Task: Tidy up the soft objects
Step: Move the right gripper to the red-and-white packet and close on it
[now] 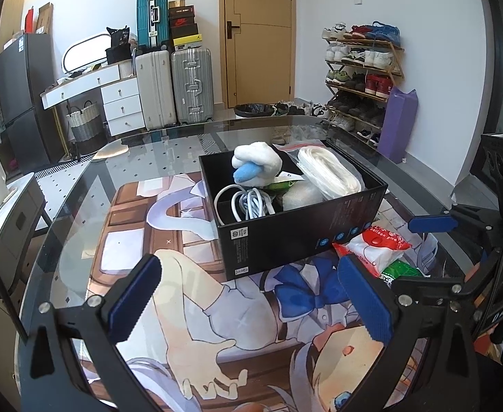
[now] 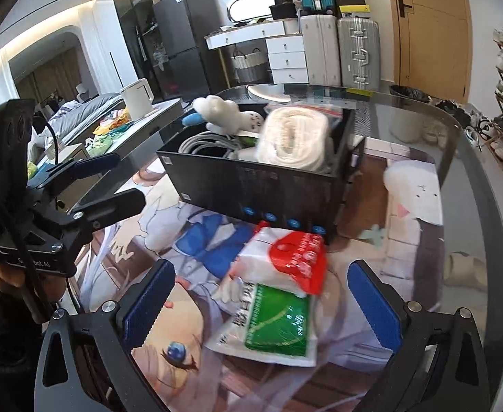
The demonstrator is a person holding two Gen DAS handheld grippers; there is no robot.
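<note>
- currently, i see my left gripper [image 1: 251, 295] with its blue-padded fingers [image 1: 136, 297] spread wide apart and nothing between them; it hangs over the printed mat [image 1: 189, 309] on the glass desk [image 1: 79, 185].
- my right gripper [image 2: 261, 309] likewise has its fingers [image 2: 150, 304] spread apart, gripping nothing. they sit to either side of a plastic packet [image 2: 275, 295] with a red and a green panel, which lies flat on the mat just in front of the black box [image 2: 251, 185].
- in the left wrist view, the same packet [image 1: 378, 247] lies against the near right corner of the black box [image 1: 286, 237].
- the black box stands open on the desk. inside, i can make out:
  - a white plush toy [image 1: 258, 161] with a blue part, at the far left side;
  - a coil of white cable [image 1: 248, 204] at the near left side;
  - a bundle of white cord in a clear bag [image 1: 327, 171] on the right side, rising above the rim;
  - a small green item [image 1: 282, 183] between them, too hidden for me to identify.
- in the right wrist view, the plush toy [image 2: 224, 113] leans over the far rim and the cord bundle [image 2: 296, 137] fills the right half.
- the left gripper [image 2: 90, 185] appears at the left edge of the right wrist view, fingers parted, held by a hand [image 2: 18, 274] in a dark sleeve.
- behind the desk: suitcases [image 1: 172, 86], a white drawer unit [image 1: 121, 103], a wooden door [image 1: 258, 34] and a shoe rack [image 1: 361, 75].
</note>
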